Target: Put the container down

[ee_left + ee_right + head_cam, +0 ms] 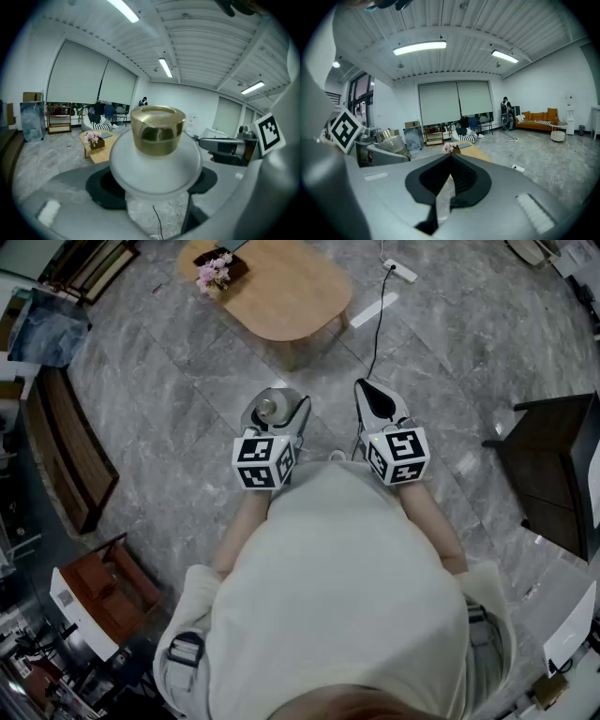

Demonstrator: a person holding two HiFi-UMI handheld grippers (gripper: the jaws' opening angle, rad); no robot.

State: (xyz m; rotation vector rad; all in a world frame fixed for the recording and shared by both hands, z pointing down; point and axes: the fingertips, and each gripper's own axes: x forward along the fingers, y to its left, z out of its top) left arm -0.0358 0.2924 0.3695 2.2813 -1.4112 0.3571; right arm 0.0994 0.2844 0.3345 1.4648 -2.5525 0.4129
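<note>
The container point(156, 154) is a frosted white jar with a gold lid point(157, 127). It sits crosswise between the jaws of my left gripper point(154, 183), which is shut on it and holds it in the air. In the head view the container point(267, 409) shows just ahead of the left marker cube point(264, 461), over bare floor. My right gripper point(367, 390) hangs beside it at the same height, shut with nothing in it. In the right gripper view the dark pads of that gripper point(449, 180) meet at the tips.
A low wooden table point(286, 292) with a box of pink flowers point(214, 270) stands ahead on the grey stone floor. A power strip point(400, 271) and its black cable lie to its right. A dark table point(553, 465) is at the right, a wooden bench point(70, 451) at the left.
</note>
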